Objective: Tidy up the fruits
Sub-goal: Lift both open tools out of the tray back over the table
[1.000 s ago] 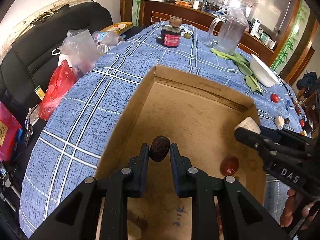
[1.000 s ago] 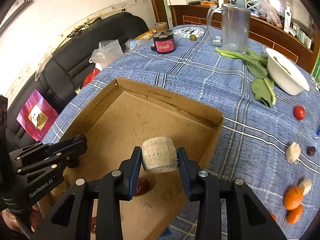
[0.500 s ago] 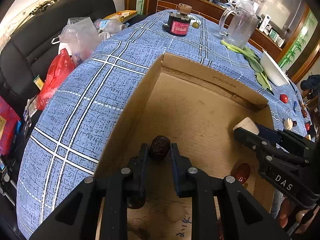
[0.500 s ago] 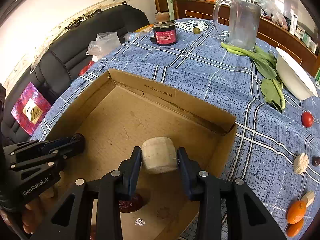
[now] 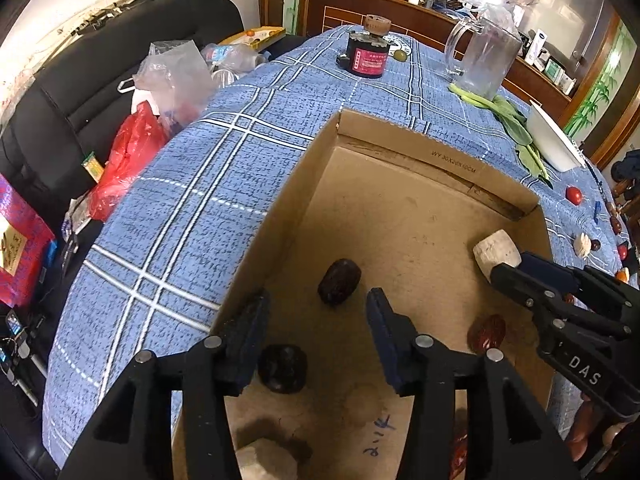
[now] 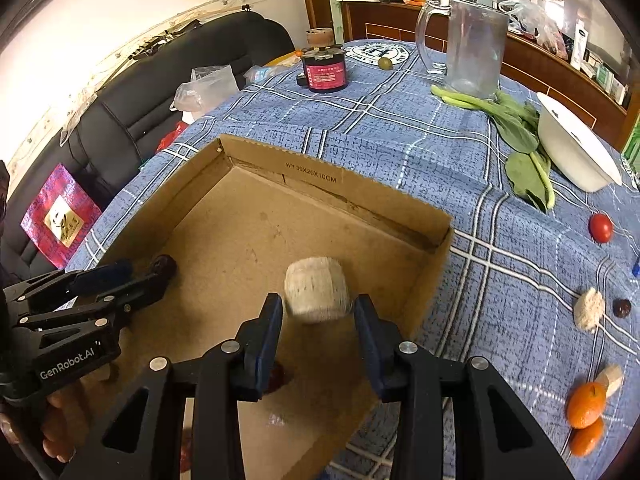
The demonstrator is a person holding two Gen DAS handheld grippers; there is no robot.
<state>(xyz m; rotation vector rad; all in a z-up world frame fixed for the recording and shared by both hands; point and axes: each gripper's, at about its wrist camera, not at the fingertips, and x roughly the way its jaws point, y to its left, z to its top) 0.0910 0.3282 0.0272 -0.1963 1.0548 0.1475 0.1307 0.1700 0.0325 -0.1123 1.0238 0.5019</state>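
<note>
An open cardboard box (image 5: 440, 148) lies on the blue checked tablecloth. My left gripper (image 5: 316, 304) hangs over its left side with its jaws opening. A dark brown date (image 5: 339, 281) sits free just ahead of the fingers, touching neither pad. In the right wrist view my right gripper (image 6: 318, 308) is shut on a white stubby chunk (image 6: 316, 295), held above the box floor near the right wall (image 6: 434, 264). The left wrist view shows that chunk (image 5: 496, 250) at the right gripper's tip. Another dark fruit (image 5: 283, 368) and a red date (image 5: 487, 332) lie in the box.
Right of the box on the cloth lie a cherry tomato (image 6: 601, 228), a pale piece (image 6: 588, 309), a dark date (image 6: 622, 307) and two oranges (image 6: 585, 402). Behind stand a glass pitcher (image 6: 472, 52), a black jar (image 6: 324, 68), greens (image 6: 516, 128) and a white bowl (image 6: 576, 156). A black sofa (image 5: 80, 92) with bags is at the left.
My left jaws have opened and let go of the dark date, which now sits lower in the box. The right gripper still holds the white chunk.
</note>
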